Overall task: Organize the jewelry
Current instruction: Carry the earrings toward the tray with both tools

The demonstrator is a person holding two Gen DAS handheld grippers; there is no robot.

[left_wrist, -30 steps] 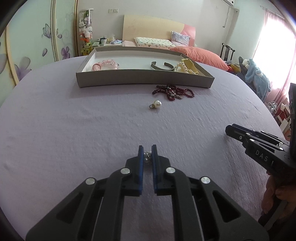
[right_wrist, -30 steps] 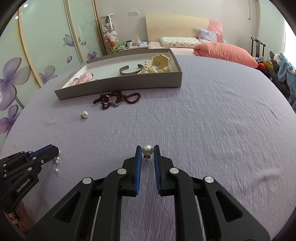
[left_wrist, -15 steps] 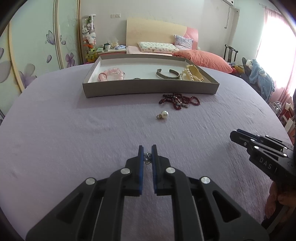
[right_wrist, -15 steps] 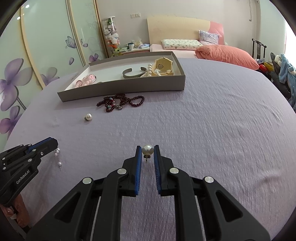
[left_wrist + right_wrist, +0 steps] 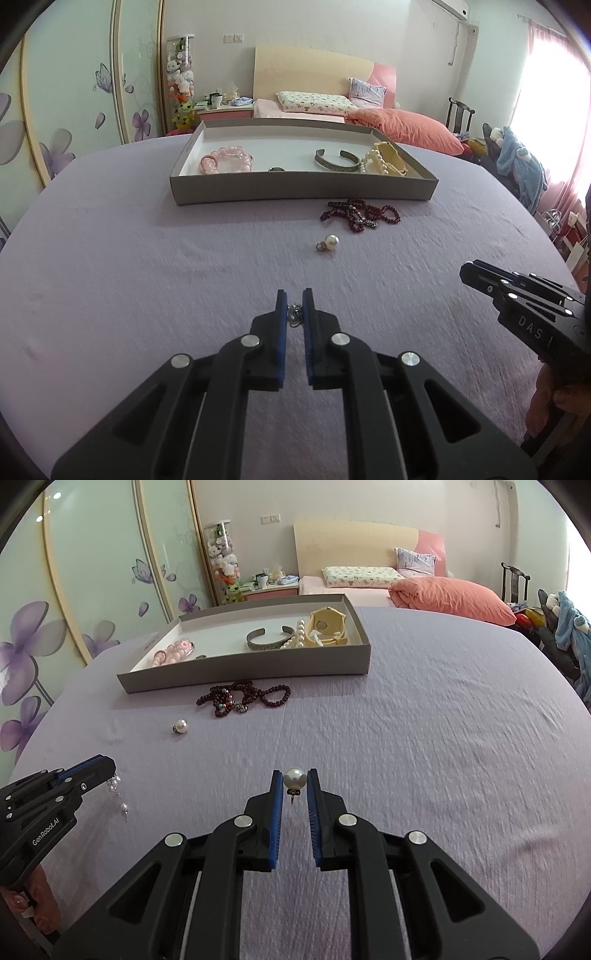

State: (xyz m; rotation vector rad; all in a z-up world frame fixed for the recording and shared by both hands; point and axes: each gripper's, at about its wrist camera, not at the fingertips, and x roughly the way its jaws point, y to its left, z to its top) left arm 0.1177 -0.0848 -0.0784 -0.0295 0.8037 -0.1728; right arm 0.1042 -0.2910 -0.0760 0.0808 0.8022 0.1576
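My left gripper (image 5: 294,301) is shut on a small dangling pearl earring (image 5: 295,313); the right wrist view shows that earring (image 5: 118,792) hanging from the left gripper (image 5: 107,766) above the purple cloth. My right gripper (image 5: 294,781) is shut on a round pearl earring (image 5: 294,777), its post pointing down. A second pearl earring (image 5: 330,242) lies loose on the cloth. Behind it lies a dark red bead necklace (image 5: 360,214). The grey tray (image 5: 295,188) behind them holds a pink bead bracelet (image 5: 225,163), a metal cuff (image 5: 338,162), a ring (image 5: 276,169), white pearls and a cream box (image 5: 389,162).
A bed with an orange quilt (image 5: 402,131) stands behind the table. A wardrobe with flower-painted doors (image 5: 74,602) fills the left. A person's hand (image 5: 561,402) holds the right gripper (image 5: 472,271) at the right edge of the left wrist view.
Both wrist views have tilted up slightly, so the tray and loose jewelry sit lower in frame. Both grippers stay shut on their earrings.
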